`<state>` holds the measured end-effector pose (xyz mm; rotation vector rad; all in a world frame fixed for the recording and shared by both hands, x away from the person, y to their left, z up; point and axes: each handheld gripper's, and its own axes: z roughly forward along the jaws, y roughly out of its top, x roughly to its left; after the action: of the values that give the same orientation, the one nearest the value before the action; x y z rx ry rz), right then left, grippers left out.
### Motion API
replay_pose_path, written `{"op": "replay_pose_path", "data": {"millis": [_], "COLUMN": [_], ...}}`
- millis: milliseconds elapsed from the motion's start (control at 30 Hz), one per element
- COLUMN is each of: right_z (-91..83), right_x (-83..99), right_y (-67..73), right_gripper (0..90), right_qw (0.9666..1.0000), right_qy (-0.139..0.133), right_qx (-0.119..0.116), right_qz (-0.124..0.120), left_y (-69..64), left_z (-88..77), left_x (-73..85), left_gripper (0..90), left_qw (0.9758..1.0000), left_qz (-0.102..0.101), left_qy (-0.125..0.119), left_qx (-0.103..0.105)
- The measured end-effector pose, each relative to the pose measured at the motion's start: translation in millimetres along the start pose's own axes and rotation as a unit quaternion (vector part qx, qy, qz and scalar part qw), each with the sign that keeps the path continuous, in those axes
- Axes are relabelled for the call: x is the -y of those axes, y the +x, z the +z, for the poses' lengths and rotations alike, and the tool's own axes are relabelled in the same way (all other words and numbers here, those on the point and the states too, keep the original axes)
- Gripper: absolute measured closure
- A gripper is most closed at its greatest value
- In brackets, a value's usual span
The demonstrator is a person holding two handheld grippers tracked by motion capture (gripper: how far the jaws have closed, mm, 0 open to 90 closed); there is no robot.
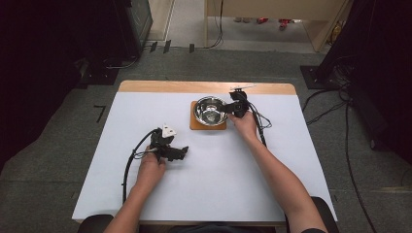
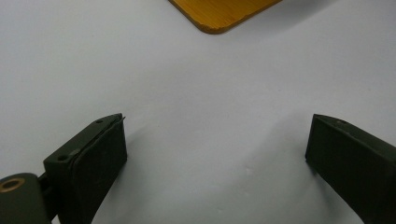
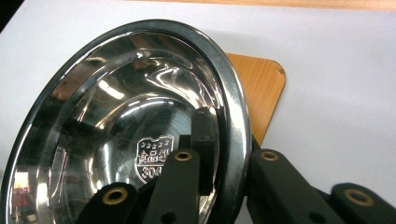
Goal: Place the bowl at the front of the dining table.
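Bowl (image 3: 116,121) rim sits btwn right hand-held gripper (image 3: 224,154) jaws, on board (image 3: 259,88).

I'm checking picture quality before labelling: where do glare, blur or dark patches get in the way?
Right gripper view: the steel bowl is streaked with bright reflections and mirrors the jaw inside it. Left gripper view: the wooden board corner looks soft, faint shadows beside the jaws. High view: room edges nearly black, the table evenly lit.

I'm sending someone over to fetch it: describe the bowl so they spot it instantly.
On the white table, look toward the far edge for the square orange wooden board. On it sits the round shiny steel bowl, the only metal dish, its rim between the right gripper jaws.
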<state>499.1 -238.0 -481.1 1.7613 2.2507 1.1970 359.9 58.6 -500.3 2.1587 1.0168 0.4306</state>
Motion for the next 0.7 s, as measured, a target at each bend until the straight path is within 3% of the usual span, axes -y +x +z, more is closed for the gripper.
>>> {"op": "replay_pose_path", "data": {"millis": [367,700], "right_z": [0.7,-3.7], "right_x": [1.4,0.7], "right_y": [1.3,0.8], "right_gripper": [71.8,57.6], "right_qw": [0.9999,0.9997], "right_qy": [0.0,-0.017], "right_qx": [-0.001,-0.005], "right_qz": [-0.012,-0.019], "left_y": [0.0,0.1], "left_z": [0.0,0.0], "left_x": [0.0,0.0], "left_gripper": [5.1,5.2], "left_qw": [1.0,1.0], "left_qz": [0.0,0.0], "left_qy": [0.0,0.0], "left_qx": [0.0,0.0]}}
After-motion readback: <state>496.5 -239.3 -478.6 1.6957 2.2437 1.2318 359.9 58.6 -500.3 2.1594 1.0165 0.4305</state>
